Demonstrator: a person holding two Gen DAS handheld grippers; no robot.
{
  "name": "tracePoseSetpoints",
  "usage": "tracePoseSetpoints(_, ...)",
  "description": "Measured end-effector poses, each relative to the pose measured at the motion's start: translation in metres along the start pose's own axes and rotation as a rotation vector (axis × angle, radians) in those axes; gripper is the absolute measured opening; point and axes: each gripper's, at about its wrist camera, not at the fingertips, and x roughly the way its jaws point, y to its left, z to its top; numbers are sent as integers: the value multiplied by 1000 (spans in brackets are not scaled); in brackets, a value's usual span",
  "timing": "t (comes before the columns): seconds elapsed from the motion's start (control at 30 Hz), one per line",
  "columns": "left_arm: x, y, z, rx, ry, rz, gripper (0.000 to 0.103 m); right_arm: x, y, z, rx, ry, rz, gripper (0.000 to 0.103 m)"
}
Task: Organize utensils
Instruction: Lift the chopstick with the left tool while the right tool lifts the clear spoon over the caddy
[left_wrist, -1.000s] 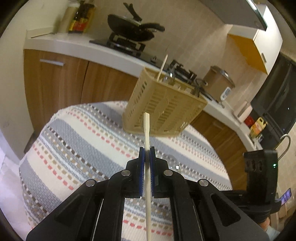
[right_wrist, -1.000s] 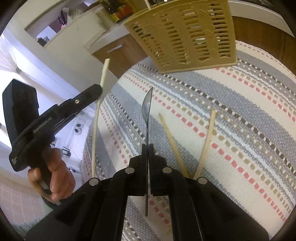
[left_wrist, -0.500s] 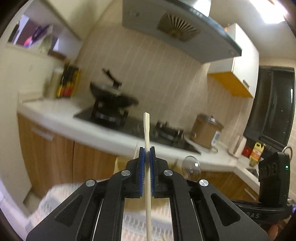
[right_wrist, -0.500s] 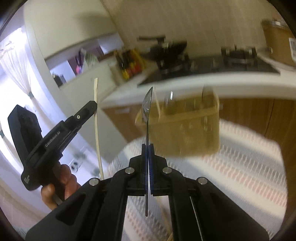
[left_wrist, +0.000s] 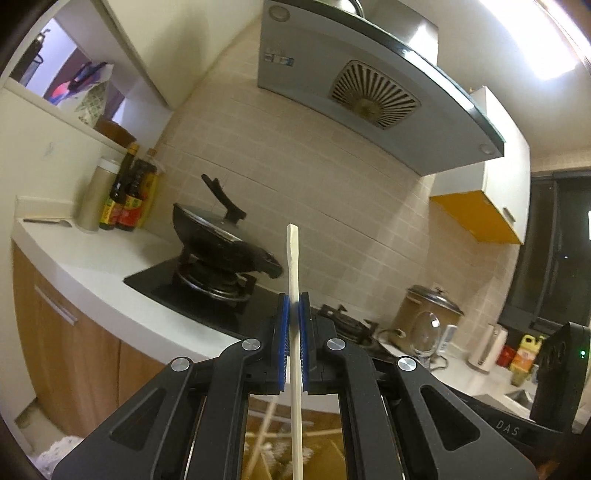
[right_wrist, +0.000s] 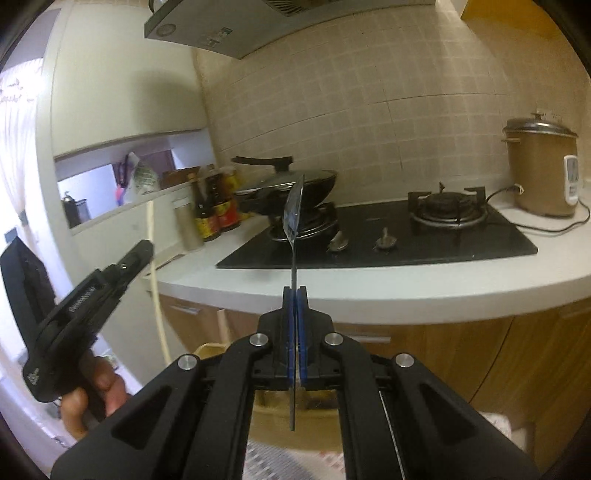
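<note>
My left gripper (left_wrist: 294, 306) is shut on a pale wooden chopstick (left_wrist: 293, 266) that stands upright, its square end up. My right gripper (right_wrist: 295, 297) is shut on the handle of a metal spoon (right_wrist: 293, 212), held upright and edge-on, bowl up. The beige slotted utensil basket (right_wrist: 275, 421) is low behind my right gripper's fingers; in the left wrist view its inside (left_wrist: 325, 443) with chopsticks shows below the jaws. The left gripper (right_wrist: 85, 295) with its chopstick (right_wrist: 157, 280) shows at left in the right wrist view. The spoon's bowl (left_wrist: 424, 334) shows in the left wrist view.
A white kitchen counter (right_wrist: 369, 291) with a black gas hob (right_wrist: 388, 236), a lidded wok (left_wrist: 218, 236), sauce bottles (left_wrist: 125, 192) and a rice cooker (right_wrist: 539, 170) lies ahead. A range hood (left_wrist: 369, 81) hangs above. The striped tablecloth (right_wrist: 280, 461) shows at the bottom.
Both grippers have tilted up and risen, from looking down on the table to facing the counter and wall. The basket has dropped to the bottom of both views. Both grips are unchanged.
</note>
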Motion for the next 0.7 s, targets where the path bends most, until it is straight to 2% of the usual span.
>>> tracePoseSetpoints(0.2, 18, 16, -13, 8, -15, 59, 3, 26, -5, -9, -68, -34, -56, 1)
tracePoseSetpoints(0.43, 28, 18, -32, 78, -26, 142, 3, 43, -17, -25, -62, -28, -52, 1)
tracePoseSetpoints(0.7, 29, 16, -48, 102, 9, 149, 3, 34, -21, -38, -76, -9, -25, 1)
